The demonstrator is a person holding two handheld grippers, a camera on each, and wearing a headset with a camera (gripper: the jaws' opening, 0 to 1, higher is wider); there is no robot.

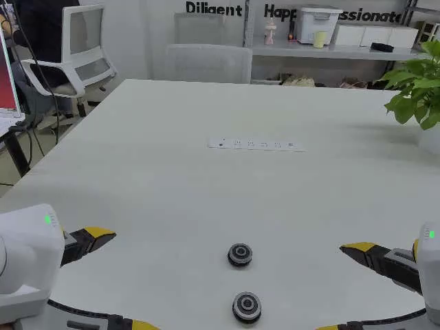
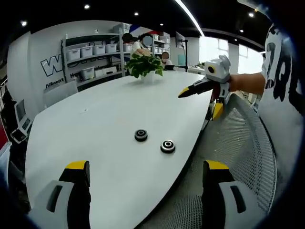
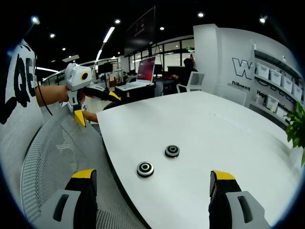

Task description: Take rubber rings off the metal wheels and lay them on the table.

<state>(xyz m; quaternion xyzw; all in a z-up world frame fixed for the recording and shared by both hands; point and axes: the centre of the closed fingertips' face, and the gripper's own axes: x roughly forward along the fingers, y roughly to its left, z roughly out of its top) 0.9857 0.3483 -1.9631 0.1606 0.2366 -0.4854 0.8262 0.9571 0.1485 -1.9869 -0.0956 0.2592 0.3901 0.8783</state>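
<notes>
Table (image 1: 206, 185) first: a broad pale worktop with a rounded near edge, running away toward a wall of shelves. A grey chair (image 1: 206, 63) stands at its far end, and a white mesh-backed chair (image 1: 82, 51) stands off the far left corner. A leafy green plant (image 1: 416, 89) sits at the right edge of the top.

The left gripper (image 1: 129, 280) hangs over the near left part of the table and the right gripper (image 1: 333, 287) over the near right part. Both point inward, and each has its yellow-tipped jaws spread wide with nothing between them (each gripper view shows the gap plainly). Neither touches the table or the wheels.

A white socket strip (image 1: 256, 144) lies flat in the middle of the top, well beyond the grippers.

Between the two grippers lie two small metal wheels, flat on the table and near each other but apart. The far wheel (image 1: 240, 254) sits just inside the near edge, and the near wheel (image 1: 247, 306) is closer still to that edge. The rubber rings (image 1: 236, 307) are still on, showing as a dark band round each wheel's rim.
</notes>
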